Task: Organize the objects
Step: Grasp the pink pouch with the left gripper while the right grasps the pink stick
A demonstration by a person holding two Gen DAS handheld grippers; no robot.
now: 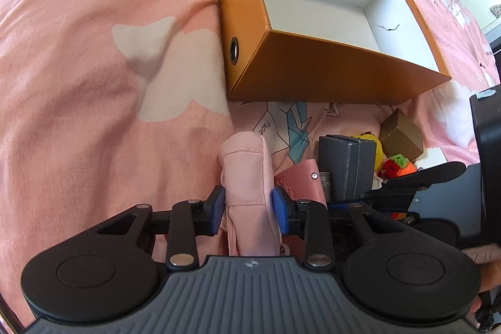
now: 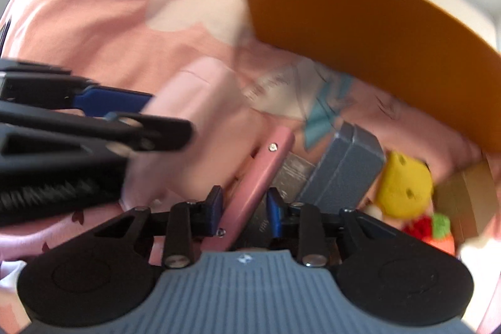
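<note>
My left gripper (image 1: 249,207) is shut on a pale pink fabric pouch (image 1: 245,174), its blue pads pressing both sides; the pouch stands upright on the bed. The right wrist view is blurred and shows the same pouch (image 2: 194,115) beside the left gripper (image 2: 169,115). A flat darker-pink snap wallet (image 2: 260,177) lies slanted between the fingers of my right gripper (image 2: 245,210). The left pad touches it and a gap shows at the right pad. An open orange box (image 1: 328,64) with a white inside sits just beyond, with nothing in the part I can see.
Right of the wallet (image 1: 300,182) stand a grey box (image 1: 347,165), a yellow plush (image 1: 377,149), a brown carton (image 1: 400,133) and a crocheted red-orange toy (image 1: 397,166). Everything rests on a rumpled pink bedsheet (image 1: 94,83). The right gripper (image 1: 372,196) crowds this cluster.
</note>
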